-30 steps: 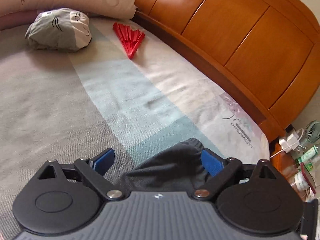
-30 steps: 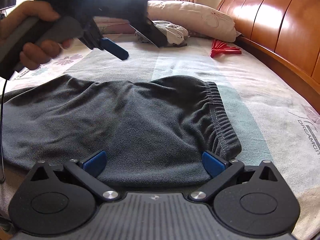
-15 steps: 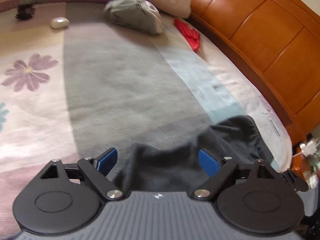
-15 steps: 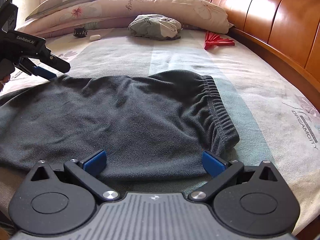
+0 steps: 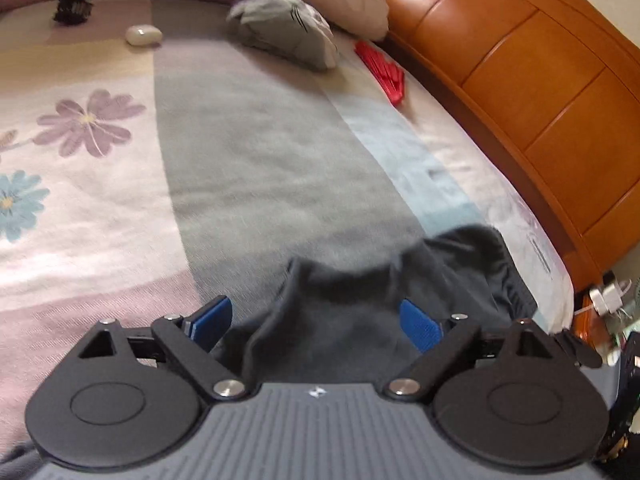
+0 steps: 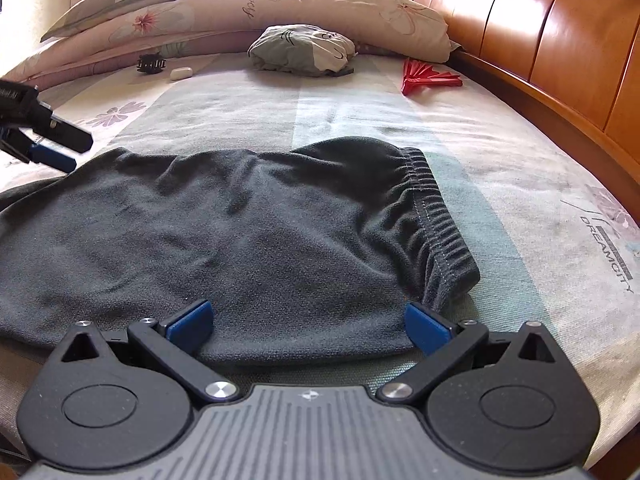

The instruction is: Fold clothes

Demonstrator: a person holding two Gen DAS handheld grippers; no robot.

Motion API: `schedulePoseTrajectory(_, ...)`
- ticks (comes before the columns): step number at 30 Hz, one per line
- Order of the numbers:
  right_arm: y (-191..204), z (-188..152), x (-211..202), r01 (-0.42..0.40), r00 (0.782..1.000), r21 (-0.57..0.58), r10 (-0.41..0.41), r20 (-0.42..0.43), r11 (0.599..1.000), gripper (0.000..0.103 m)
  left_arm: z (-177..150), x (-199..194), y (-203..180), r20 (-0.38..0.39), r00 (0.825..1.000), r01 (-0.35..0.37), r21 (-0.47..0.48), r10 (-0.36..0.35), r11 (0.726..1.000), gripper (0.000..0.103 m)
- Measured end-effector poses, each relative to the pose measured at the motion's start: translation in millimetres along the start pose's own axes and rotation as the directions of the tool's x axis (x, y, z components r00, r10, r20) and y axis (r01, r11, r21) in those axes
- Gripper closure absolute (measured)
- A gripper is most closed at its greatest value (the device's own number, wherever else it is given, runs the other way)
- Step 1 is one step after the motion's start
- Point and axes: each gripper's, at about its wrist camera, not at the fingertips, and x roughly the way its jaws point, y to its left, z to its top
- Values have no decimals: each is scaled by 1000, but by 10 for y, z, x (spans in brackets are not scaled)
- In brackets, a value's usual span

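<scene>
Grey shorts [image 6: 240,240] | right view alone shows you their waistband [image 6: 436,216] | left gripper [image 5: 316,320] opening, now leftward | right gripper [image 6: 308,328] spread, unclamped

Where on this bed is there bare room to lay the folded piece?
Free: the striped sheet between the dark shorts and the grey bundle, and the flowered strip on its left. Crowded: by the pillows, with hair clip, white case and red fan.

Left tool [image 5: 316,322] jaws opening, right tool [image 6: 308,322] jaws wide apart
</scene>
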Motion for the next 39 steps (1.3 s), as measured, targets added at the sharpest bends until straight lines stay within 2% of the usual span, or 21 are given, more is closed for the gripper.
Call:
schedulePoseTrajectory(3,1,-3,0,1,1000,0,-1,1,1000,0,4,-208,39,13,999,44,-10,-44,999,12)
schedulePoseTrajectory(5,3,-5,1,1,1000,0,-1,2,1000,0,-63,-317,65,15,1000,16,7,-16,1000,13)
schedulePoseTrajectory(7,5,-7,1,2,1000,0,-2,4,1000,0,-150,-411,133,21,999,-48,21,48,999,19)
schedulePoseTrajectory(9,7,-9,2,3,1000,0,-3,5,1000,0,-232,-490,195,33,990,-135,43,134,990,36)
schedulePoseTrajectory(12,10,-12,3,4,1000,0,-4,7,1000,0,-328,-534,234,60,952,-307,119,302,944,46)
schedulePoseTrajectory(13,10,-13,3,4,1000,0,-4,7,1000,0,-355,-540,259,53,948,-318,131,314,939,46)
schedulePoseTrajectory(15,12,-14,4,5,1000,1,-5,8,1000,0,-407,-545,308,19,959,-282,139,282,949,46)
schedulePoseTrajectory(19,19,-13,13,12,1000,6,-12,9,1000,0,-487,-384,289,-23,948,-305,223,318,926,45)
schedulePoseTrajectory(20,23,-12,17,14,1000,7,-15,9,1000,0,-501,-338,299,-12,943,-322,232,334,918,38)
schedulePoseTrajectory(23,28,-4,27,20,1000,11,-20,7,1000,0,-470,-258,321,45,931,-363,236,363,902,31)
schedulePoseTrajectory(26,31,5,36,23,1000,16,-23,5,1000,0,-393,-208,337,74,914,-404,218,398,888,31)
schedulePoseTrajectory(28,37,10,37,28,1000,17,-28,3,999,0,-356,-218,339,78,910,-415,203,408,887,34)
schedulePoseTrajectory(30,43,14,35,32,999,17,-32,1,999,0,-349,-311,307,89,915,-402,187,393,896,42)
schedulePoseTrajectory(33,47,12,36,34,999,18,-34,3,999,0,-386,-506,210,109,937,-346,187,331,919,42)
schedulePoseTrajectory(36,48,8,40,35,999,20,-35,6,999,0,-433,-500,139,71,960,-281,212,272,936,41)
schedulePoseTrajectory(37,48,6,40,35,999,20,-35,7,999,0,-451,-435,124,54,960,-279,234,274,931,40)
schedulePoseTrajectory(39,46,4,41,33,999,20,-33,9,999,0,-477,-235,128,40,943,-330,274,332,903,35)
